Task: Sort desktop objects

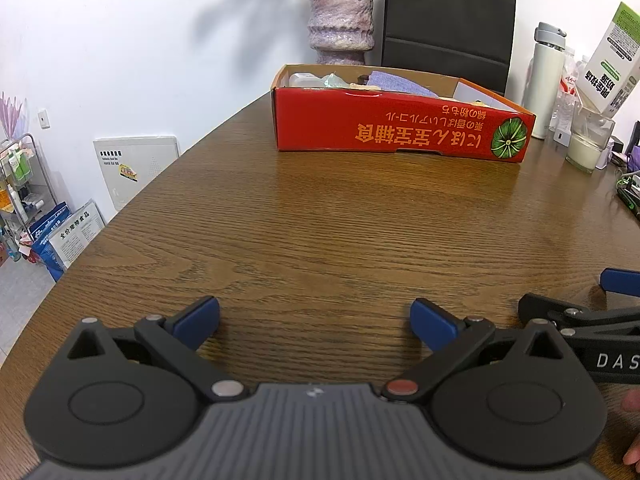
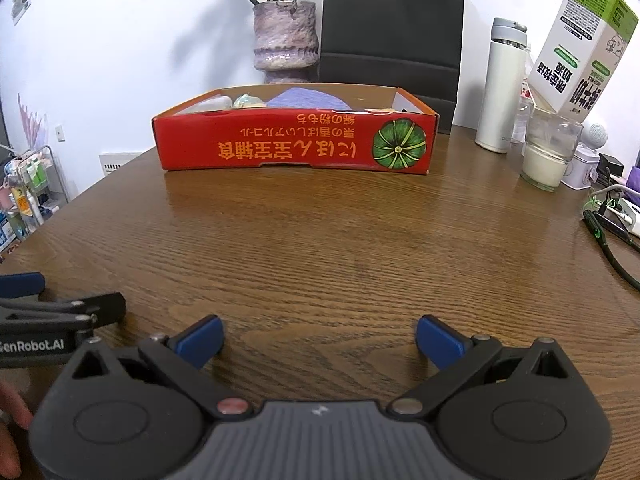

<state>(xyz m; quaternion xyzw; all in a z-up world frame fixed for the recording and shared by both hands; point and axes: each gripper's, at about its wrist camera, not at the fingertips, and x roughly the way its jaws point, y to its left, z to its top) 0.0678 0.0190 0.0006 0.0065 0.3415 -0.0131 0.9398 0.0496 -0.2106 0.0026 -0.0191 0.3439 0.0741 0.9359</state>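
Nearest, the left gripper (image 1: 314,322) and right gripper (image 2: 320,340) are held low over the wooden table (image 2: 320,240), fingers spread, nothing gripped. Farther off, sorted items are seen inside the red box (image 2: 296,146), apparently the collecting place.

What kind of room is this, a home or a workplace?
Probably a small office or meeting room, though it could be a home: a wooden table holds a red cardboard box, a white thermos, a vase of dried roses and charging cables.
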